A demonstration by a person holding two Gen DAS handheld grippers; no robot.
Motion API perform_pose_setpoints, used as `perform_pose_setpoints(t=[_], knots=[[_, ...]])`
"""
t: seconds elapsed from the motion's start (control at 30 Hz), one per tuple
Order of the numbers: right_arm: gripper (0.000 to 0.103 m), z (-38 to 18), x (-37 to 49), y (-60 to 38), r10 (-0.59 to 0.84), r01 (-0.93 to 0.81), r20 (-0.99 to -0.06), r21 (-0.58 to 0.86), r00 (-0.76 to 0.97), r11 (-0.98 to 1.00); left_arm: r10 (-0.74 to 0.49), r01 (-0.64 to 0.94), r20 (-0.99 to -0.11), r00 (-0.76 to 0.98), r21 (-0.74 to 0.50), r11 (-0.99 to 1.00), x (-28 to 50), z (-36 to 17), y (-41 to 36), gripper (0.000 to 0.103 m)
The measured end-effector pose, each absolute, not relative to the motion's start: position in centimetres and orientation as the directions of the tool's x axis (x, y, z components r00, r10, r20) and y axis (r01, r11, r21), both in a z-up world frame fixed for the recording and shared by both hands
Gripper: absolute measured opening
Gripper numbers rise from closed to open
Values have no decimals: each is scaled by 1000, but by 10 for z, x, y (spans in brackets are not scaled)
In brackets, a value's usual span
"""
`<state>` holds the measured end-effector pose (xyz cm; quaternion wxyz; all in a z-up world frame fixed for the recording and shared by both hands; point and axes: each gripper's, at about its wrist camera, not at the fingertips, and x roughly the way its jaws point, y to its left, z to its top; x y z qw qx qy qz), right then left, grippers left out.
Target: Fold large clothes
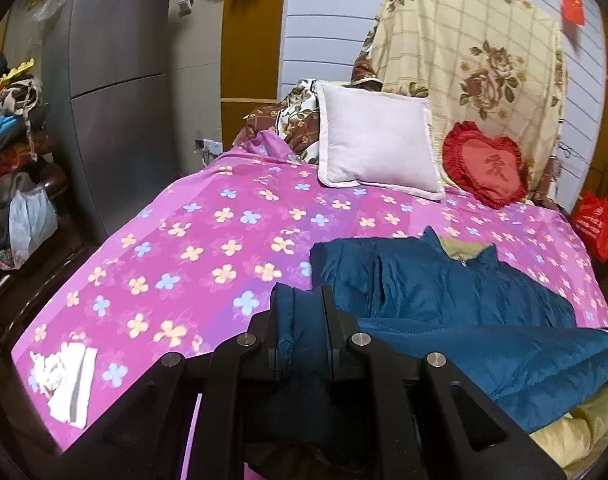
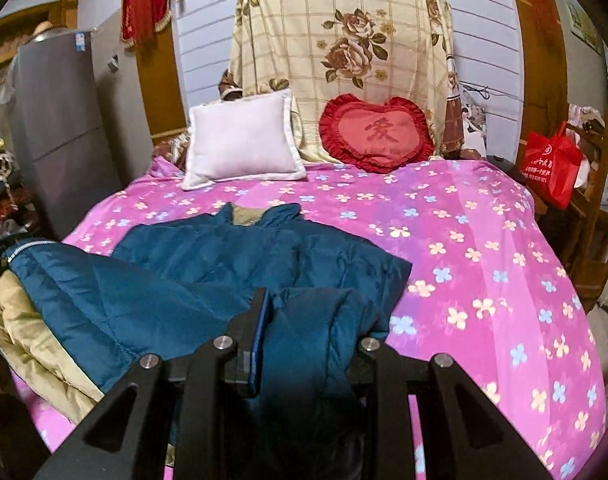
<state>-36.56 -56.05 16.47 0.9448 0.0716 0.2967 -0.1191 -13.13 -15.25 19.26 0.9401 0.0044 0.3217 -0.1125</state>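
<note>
Two grippers hold the blue jacket (image 1: 443, 288) at its near hem: our left gripper (image 1: 307, 300) has its jaws narrowed on a bunched fold of the blue fabric, and our right gripper (image 2: 304, 300) pinches another bunch the same way. The jacket lies on the pink flowered bedspread (image 1: 192, 240), collar toward the far end, tan lining showing at the near edge. To fold well, we judge both hands should lift together and carry the hem evenly toward the collar, keeping it taut. Open bedspread lies to the left and right; the white pillow (image 2: 240, 140) and red heart cushion (image 2: 377, 132) sit well beyond.
</note>
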Motion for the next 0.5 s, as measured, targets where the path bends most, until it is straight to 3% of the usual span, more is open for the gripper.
perform_pose_setpoints(t=[0.27,0.5], knots=[[27,162,-292,-601,-215,323,-609,72,764,944,-123,172,-608,784,22,985,-61,184,-205,0],[27,130,-213,-640,-205,369,-674,108,710,923,-74,125,-639,765,35,992,-1,143,-236,1]])
